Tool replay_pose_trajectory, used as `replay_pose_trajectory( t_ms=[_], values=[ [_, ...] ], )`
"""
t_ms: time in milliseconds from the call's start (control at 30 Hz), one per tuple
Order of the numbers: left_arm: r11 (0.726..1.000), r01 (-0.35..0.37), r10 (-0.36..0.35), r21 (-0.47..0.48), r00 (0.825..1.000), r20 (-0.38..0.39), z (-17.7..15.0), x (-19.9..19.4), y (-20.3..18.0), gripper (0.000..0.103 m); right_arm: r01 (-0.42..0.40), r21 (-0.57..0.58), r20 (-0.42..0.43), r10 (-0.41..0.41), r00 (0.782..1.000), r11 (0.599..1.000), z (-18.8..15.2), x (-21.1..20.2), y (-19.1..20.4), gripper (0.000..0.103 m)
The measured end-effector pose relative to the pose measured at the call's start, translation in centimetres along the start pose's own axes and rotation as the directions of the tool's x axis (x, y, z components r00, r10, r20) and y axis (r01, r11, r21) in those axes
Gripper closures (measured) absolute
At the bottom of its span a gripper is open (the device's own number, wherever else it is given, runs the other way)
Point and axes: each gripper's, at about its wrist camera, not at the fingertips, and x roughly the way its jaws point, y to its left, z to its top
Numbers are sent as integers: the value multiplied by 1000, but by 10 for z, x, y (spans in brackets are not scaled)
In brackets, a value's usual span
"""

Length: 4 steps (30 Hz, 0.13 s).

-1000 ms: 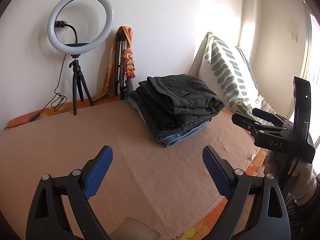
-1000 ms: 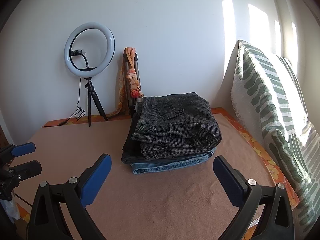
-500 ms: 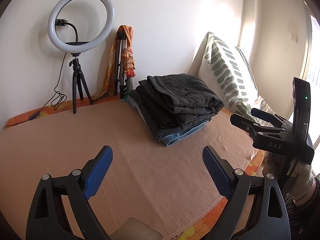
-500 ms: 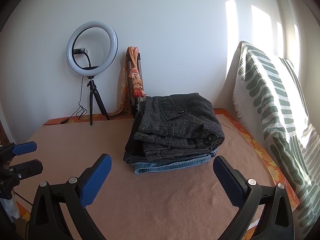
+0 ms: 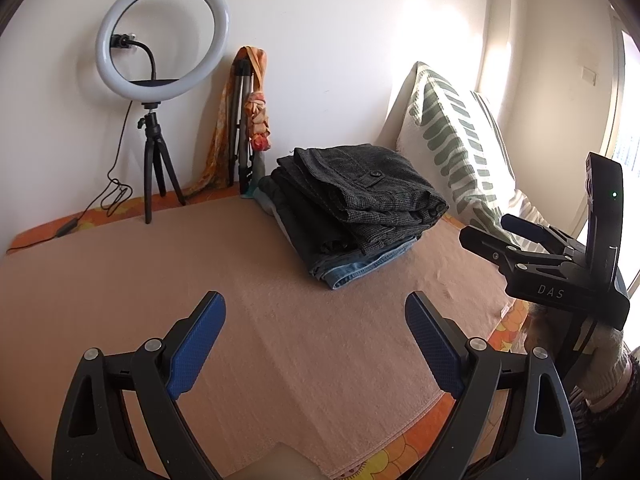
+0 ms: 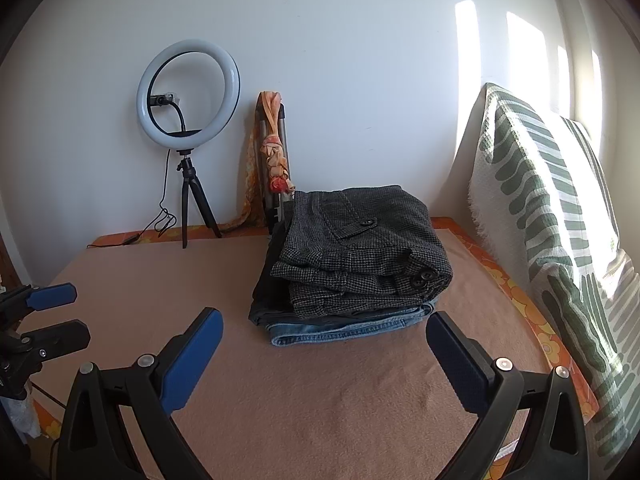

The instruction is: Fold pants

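In the right wrist view a stack of folded pants (image 6: 352, 264) sits mid-frame on the blanket (image 6: 328, 408); behind it at upper left a ring light (image 6: 188, 96) and a folded tripod (image 6: 276, 168) stand against the wall; a pillow (image 6: 552, 216) leans at the right edge

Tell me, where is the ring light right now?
In both views the ring light stands on its tripod at the far left by the wall, left of the stacked pants.
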Motion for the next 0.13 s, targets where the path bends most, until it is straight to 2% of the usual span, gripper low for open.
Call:
replay_pose_trajectory(
  t_ms=[133],
  values=[
    [1000, 2, -2, 2, 1000, -6, 0, 1, 0, 12, -1, -2, -1, 1, 1000, 1000, 0, 1, 1, 0]
  ],
)
